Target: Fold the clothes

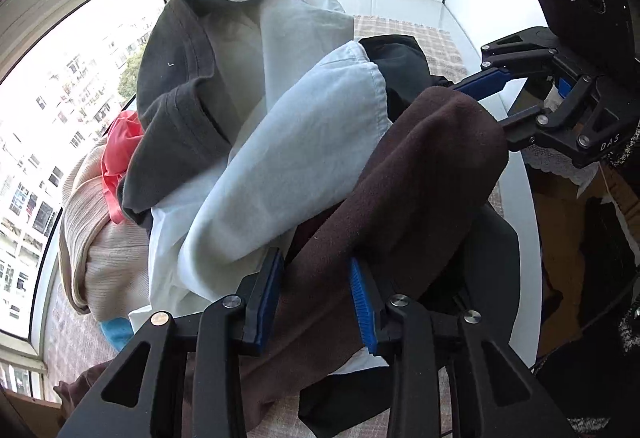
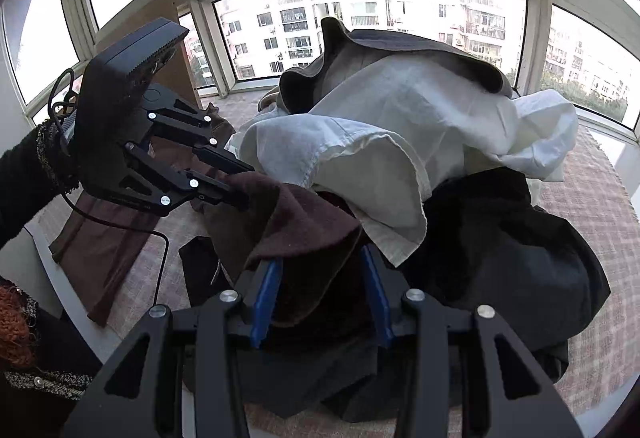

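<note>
A brown fleece garment (image 1: pixel 404 194) lies on the near side of a heap of clothes and runs between both grippers. My left gripper (image 1: pixel 318 298) has its blue pads on either side of one end of it. My right gripper (image 2: pixel 320 290) has its pads on either side of the other end (image 2: pixel 296 238). Each gripper shows in the other's view: the right one (image 1: pixel 480 98) at the upper right, the left one (image 2: pixel 236 182) at the left, both with fingers buried in the brown cloth. A white shirt (image 1: pixel 288 158) drapes over the brown garment.
The heap also holds a dark grey garment (image 1: pixel 188 78), a black one (image 2: pixel 500 250), a beige knit (image 1: pixel 108 250) and a pink piece (image 1: pixel 120 150). A checked cloth (image 2: pixel 592 222) covers the table. A brown garment (image 2: pixel 100 246) lies flat at the left. Windows stand behind.
</note>
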A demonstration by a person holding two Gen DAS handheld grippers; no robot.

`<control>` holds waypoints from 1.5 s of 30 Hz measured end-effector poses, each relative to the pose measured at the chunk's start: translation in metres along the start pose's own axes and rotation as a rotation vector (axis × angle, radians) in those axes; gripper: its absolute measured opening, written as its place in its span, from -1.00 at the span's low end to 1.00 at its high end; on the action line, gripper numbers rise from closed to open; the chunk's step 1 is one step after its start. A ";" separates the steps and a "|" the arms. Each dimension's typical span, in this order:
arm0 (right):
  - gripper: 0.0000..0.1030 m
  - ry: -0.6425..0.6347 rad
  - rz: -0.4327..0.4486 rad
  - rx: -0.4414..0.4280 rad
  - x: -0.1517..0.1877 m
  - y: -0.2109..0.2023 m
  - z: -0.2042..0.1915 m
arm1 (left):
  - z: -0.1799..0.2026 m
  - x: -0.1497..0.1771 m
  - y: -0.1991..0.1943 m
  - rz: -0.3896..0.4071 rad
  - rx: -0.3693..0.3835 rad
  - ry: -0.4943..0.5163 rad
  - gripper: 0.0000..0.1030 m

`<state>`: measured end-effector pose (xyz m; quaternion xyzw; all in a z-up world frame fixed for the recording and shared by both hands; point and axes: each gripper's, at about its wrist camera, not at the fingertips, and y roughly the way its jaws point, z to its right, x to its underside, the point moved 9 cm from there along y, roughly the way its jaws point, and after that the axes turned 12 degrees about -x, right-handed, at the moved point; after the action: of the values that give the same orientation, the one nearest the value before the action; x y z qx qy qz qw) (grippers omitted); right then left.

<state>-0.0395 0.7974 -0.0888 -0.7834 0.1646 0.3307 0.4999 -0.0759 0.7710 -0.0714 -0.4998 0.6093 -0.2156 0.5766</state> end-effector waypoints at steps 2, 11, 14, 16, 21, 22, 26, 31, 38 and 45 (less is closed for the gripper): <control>-0.22 -0.006 -0.003 -0.002 -0.005 0.005 0.006 | 0.003 0.000 0.004 -0.030 0.000 0.037 -0.81; -0.85 0.044 -0.051 -0.229 0.004 -0.007 -0.023 | -0.003 0.009 -0.046 -0.025 0.063 0.022 -0.91; -0.86 0.033 -0.053 -0.242 0.008 -0.020 -0.037 | -0.001 0.010 -0.064 -0.014 0.086 0.049 -0.90; -0.86 0.047 -0.091 -0.150 0.014 -0.011 -0.022 | -0.003 0.005 -0.060 -0.016 0.099 0.045 -0.90; -0.85 0.203 -0.136 -0.087 0.038 0.004 0.023 | -0.011 -0.001 -0.031 -0.055 0.086 0.027 -0.89; -0.85 0.197 -0.130 -0.067 0.041 0.002 0.027 | -0.012 -0.002 -0.025 -0.063 0.083 0.023 -0.80; -0.76 0.131 -0.092 -0.038 0.043 -0.013 0.023 | -0.019 -0.006 -0.002 -0.094 0.073 0.009 -0.79; -0.15 0.017 -0.083 -0.087 0.036 -0.016 -0.006 | -0.025 -0.011 0.023 -0.128 0.060 -0.006 -0.77; -0.90 -0.098 -0.170 -0.091 0.029 0.019 -0.019 | -0.028 -0.006 0.016 -0.124 0.047 0.001 -0.71; -0.64 -0.062 -0.259 -0.153 0.039 0.002 -0.007 | -0.030 -0.002 0.008 -0.121 0.033 0.009 -0.55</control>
<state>-0.0096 0.7930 -0.1144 -0.8231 0.0210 0.2993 0.4821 -0.1066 0.7667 -0.0703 -0.5251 0.5769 -0.2624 0.5680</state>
